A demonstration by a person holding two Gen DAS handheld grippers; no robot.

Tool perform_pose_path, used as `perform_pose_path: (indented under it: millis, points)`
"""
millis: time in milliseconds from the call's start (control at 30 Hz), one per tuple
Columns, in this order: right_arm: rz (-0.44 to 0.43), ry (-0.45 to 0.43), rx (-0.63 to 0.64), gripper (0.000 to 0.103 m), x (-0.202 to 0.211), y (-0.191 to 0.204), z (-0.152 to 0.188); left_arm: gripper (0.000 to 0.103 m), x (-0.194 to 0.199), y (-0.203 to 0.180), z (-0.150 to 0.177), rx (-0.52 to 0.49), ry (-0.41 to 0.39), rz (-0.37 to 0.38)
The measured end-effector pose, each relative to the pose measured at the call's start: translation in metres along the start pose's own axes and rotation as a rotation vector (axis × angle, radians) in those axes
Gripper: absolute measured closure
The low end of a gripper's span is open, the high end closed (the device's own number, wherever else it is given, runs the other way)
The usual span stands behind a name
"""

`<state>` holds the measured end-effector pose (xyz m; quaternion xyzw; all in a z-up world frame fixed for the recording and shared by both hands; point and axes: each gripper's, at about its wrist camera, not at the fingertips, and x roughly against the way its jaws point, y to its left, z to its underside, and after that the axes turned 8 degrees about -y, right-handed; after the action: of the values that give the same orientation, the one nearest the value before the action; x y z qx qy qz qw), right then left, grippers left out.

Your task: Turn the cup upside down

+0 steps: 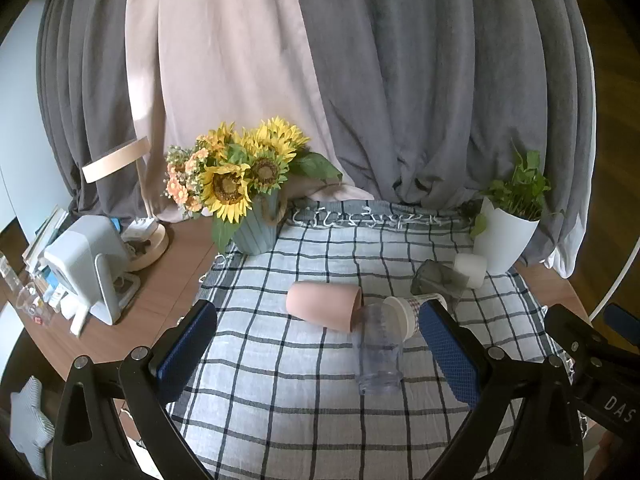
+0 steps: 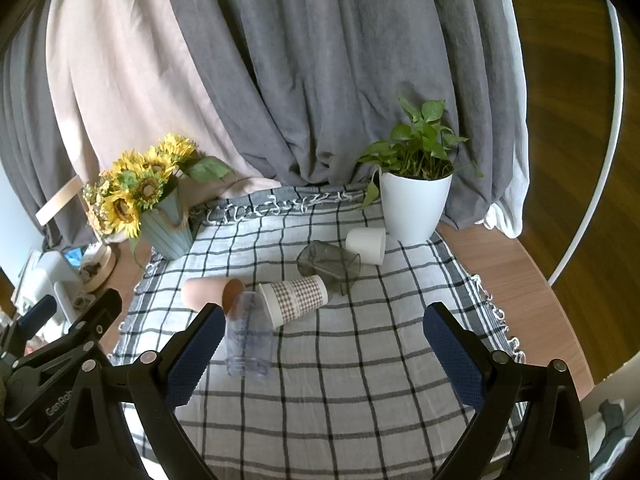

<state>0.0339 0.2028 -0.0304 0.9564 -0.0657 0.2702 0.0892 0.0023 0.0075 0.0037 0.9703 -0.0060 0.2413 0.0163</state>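
So we're right at the start here, nothing grabbed yet. Our left gripper (image 1: 316,352) is spread wide and holding nothing, hovering over the checked cloth (image 1: 280,412) on the counter. Going left to right, all lying on their sides: pink cup (image 1: 324,305), clear cup (image 1: 378,350) touching it, then the plaid cup (image 2: 294,299), smoky cup (image 2: 330,266) and white cup (image 2: 366,245) back by the plant pot (image 2: 414,208). Right gripper (image 2: 320,354) is spread wide too, empty. The clear cup looks closest, so we'd probably close on its wall, lift, and set it rim-down.
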Motion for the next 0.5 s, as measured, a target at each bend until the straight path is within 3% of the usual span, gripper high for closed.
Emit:
perform_pose_path:
  millis: [500]
  points:
    - [0.003, 0.002, -0.005, 0.003, -0.0005, -0.0001, 0.0012, 0.000, -0.0002, 0.0007, 0.0007, -0.003, 0.003, -0.002]
